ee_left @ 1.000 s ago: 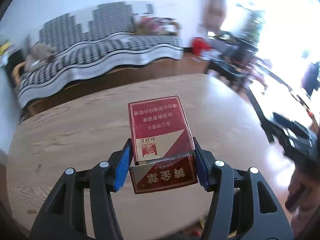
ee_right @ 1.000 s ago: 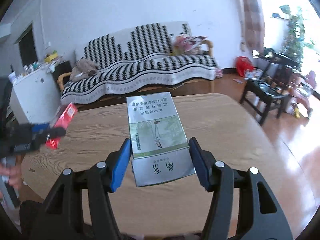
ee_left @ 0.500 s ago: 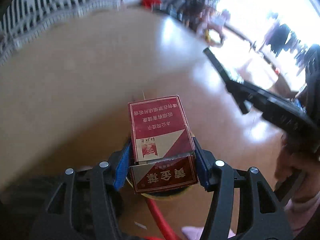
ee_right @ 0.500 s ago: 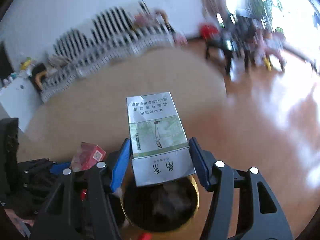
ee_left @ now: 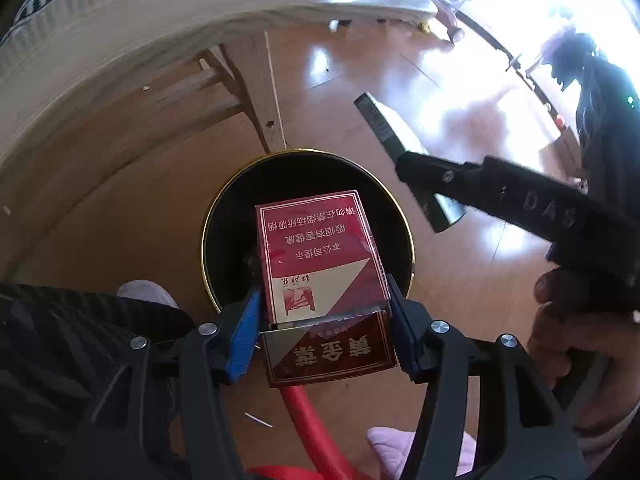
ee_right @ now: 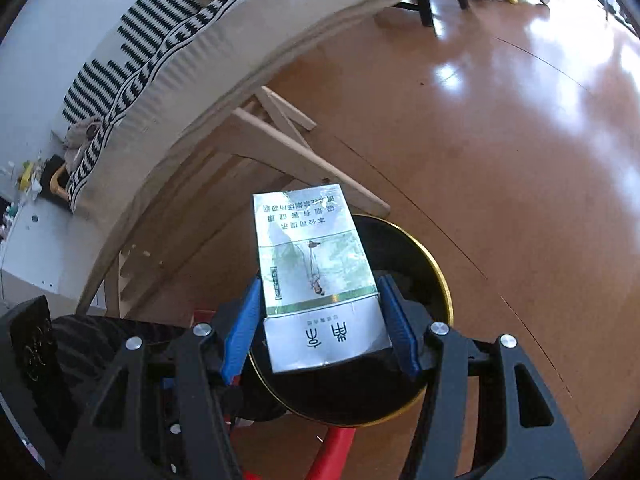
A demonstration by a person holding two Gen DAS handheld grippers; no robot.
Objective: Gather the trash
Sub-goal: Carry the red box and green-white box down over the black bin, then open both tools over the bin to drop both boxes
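My left gripper [ee_left: 322, 300] is shut on a red cigarette pack [ee_left: 320, 256] and holds it over the open mouth of a round black bin with a gold rim [ee_left: 224, 216] on the floor. My right gripper [ee_right: 320, 300] is shut on a white and green cigarette pack [ee_right: 316, 264] and holds it over the same bin [ee_right: 436, 280]. The right gripper's black body [ee_left: 520, 204] shows at the right of the left wrist view. The bin's inside is dark.
The round wooden table's edge [ee_left: 160, 24] and its legs [ee_right: 288, 152] stand just behind the bin. A red tube [ee_left: 316, 432] lies on the wooden floor [ee_right: 520, 140] by my feet. A striped sofa [ee_right: 132, 44] is beyond the table.
Both grippers have swung down from above the tabletop to below its edge. They now hold their packs right over the bin, closer to it than half a second ago.
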